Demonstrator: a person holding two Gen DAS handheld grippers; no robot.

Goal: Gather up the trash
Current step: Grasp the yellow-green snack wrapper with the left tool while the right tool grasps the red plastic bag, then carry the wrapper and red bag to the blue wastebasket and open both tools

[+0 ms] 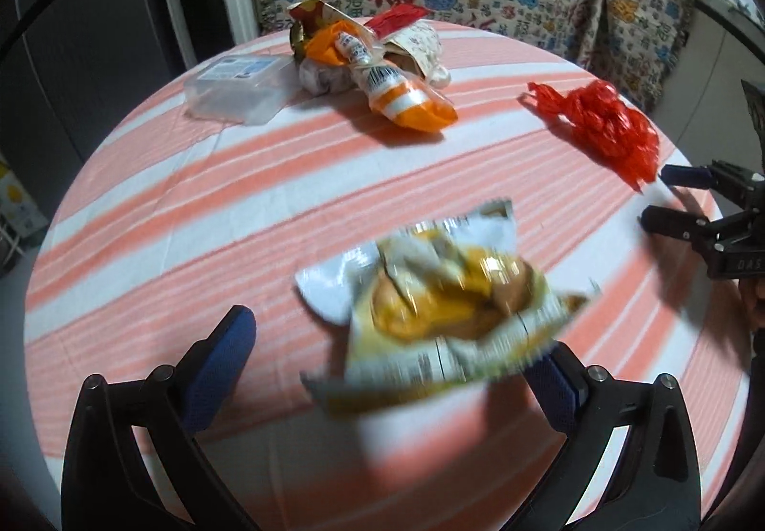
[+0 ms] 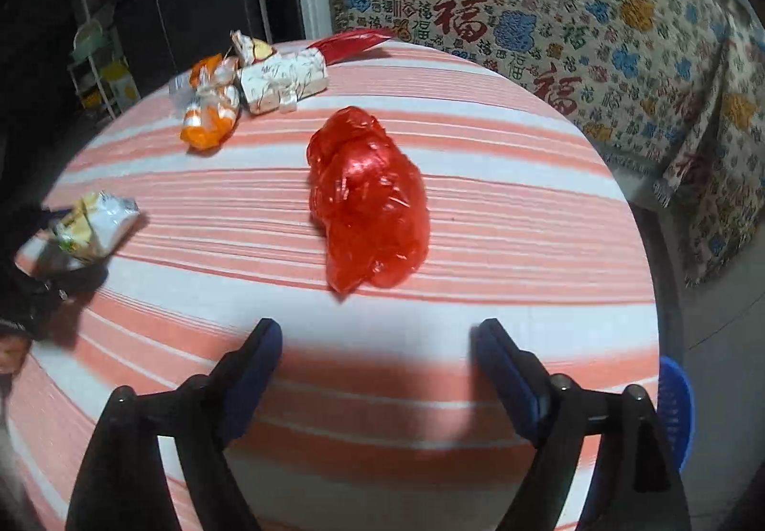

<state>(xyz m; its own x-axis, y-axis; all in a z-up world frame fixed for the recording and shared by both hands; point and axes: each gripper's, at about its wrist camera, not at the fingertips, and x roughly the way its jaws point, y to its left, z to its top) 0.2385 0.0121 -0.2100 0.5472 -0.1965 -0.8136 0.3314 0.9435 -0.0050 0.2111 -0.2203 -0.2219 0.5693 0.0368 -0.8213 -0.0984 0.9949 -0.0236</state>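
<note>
Both sets of jaws gape wide, empty. The red bag lies at twelve o'clock from the right gripper, long axis pointing away; the wrapper sits between the left gripper fingers.

Crumpled red bag mid-table; yellow wrapper (blurred) nearby.

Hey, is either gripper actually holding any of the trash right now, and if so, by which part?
Neither. The left gripper is open around the blurred snack wrapper, its pads apart. The right gripper is open, short of the red plastic bag.

one red bag, one plastic box, four wrappers
</note>
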